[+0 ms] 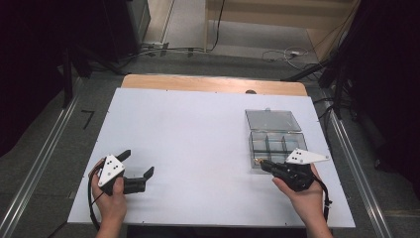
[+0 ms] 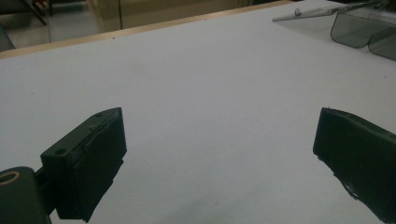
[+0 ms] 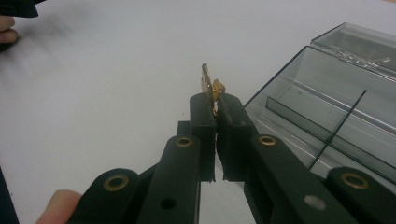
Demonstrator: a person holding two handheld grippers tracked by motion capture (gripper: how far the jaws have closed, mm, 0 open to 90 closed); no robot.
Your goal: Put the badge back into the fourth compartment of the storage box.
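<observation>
My right gripper is shut on a small brass-coloured metal piece that sticks up from between its black jaws. It hovers at the near left corner of a clear smoky plastic compartment box, whose lid lies open behind it. The box has thin dividers, and the compartments I can see hold nothing. My left gripper rests at the table's near left with its jaws wide apart and nothing between them.
The white table top has a wooden strip along its far edge. Metal rails run on the floor at both sides, and cables lie beyond the table. The box corner shows far off in the left gripper view.
</observation>
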